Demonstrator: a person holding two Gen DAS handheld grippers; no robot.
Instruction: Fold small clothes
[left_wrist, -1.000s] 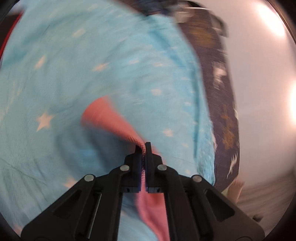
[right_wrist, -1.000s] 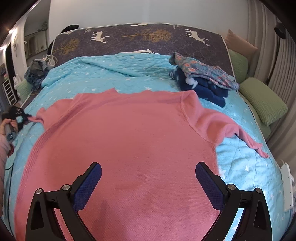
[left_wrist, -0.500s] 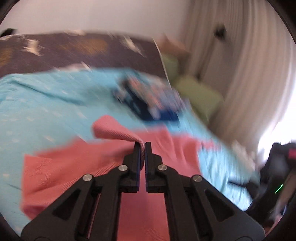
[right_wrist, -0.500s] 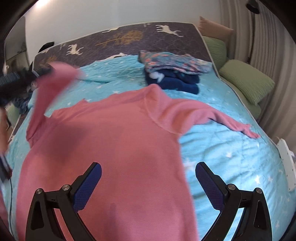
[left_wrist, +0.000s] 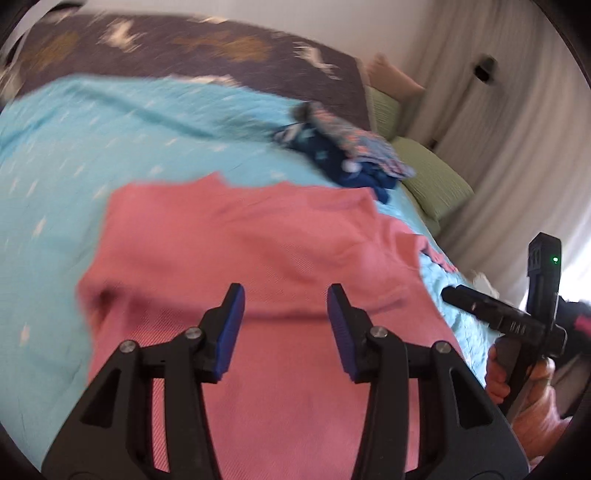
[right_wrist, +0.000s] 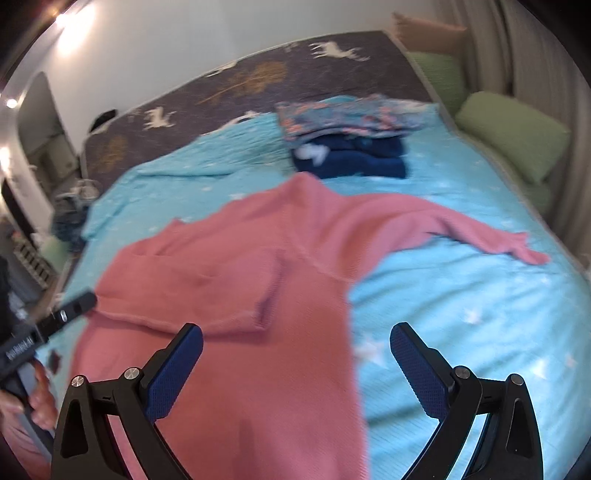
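Observation:
A pink knitted sweater (right_wrist: 258, 258) lies flat on the light blue star-patterned bedspread (right_wrist: 443, 295). Its left sleeve (right_wrist: 207, 280) is folded across the chest; its right sleeve (right_wrist: 461, 225) stretches out to the right. My left gripper (left_wrist: 286, 321) hovers over the sweater (left_wrist: 258, 240) with its jaws opening and nothing between them. My right gripper (right_wrist: 295, 365) stands open above the sweater's right edge, empty. In the left wrist view the right gripper's body and the hand holding it (left_wrist: 517, 321) show at the right.
A stack of folded clothes (right_wrist: 347, 140), dark blue under a floral piece, lies at the far side of the bed. Green pillows (right_wrist: 513, 133) line the right edge by a curtain. A dark deer-patterned mattress (right_wrist: 258, 81) stands behind. More clothes (right_wrist: 70, 221) sit at the far left.
The left gripper carried the left sleeve over the sweater's chest, then let it go and its jaws parted. The right gripper swung toward the sweater's right side.

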